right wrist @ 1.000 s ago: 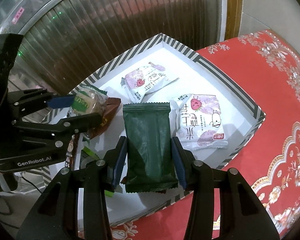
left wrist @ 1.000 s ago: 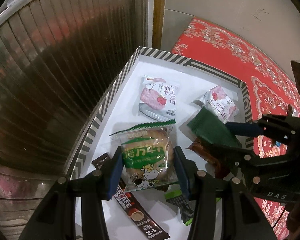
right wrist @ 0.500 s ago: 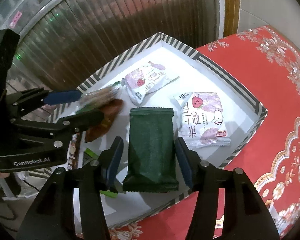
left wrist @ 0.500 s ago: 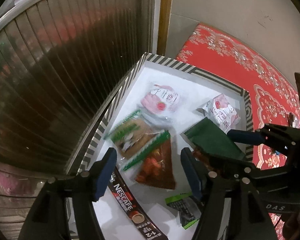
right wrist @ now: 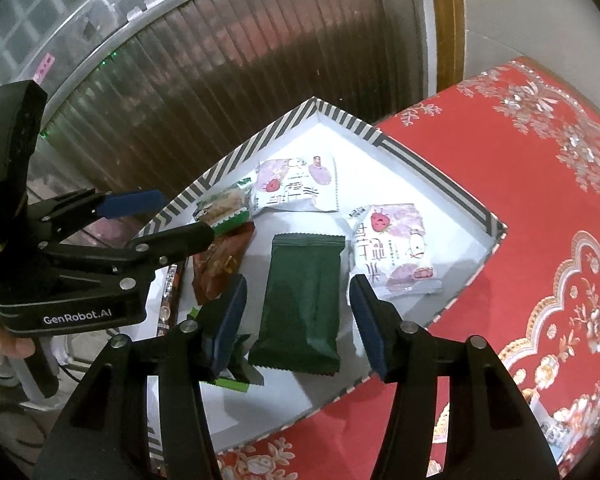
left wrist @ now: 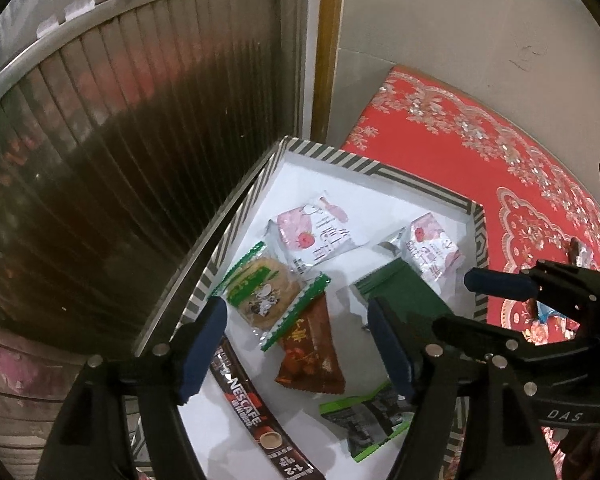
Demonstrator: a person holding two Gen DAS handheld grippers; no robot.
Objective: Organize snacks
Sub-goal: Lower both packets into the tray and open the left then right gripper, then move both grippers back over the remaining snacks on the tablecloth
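1. Released since a second ago, the cookie packet (left wrist: 262,294) and green packet (right wrist: 302,300) lie flat in the striped box (left wrist: 374,169).
2. Left gripper (left wrist: 296,346), jaws just widened, grips nothing; cookie at its 12 o'clock.
3. Right gripper (right wrist: 296,314), likewise freed, straddles the green packet untouched; pink packet (right wrist: 392,254) at 2 o'clock.
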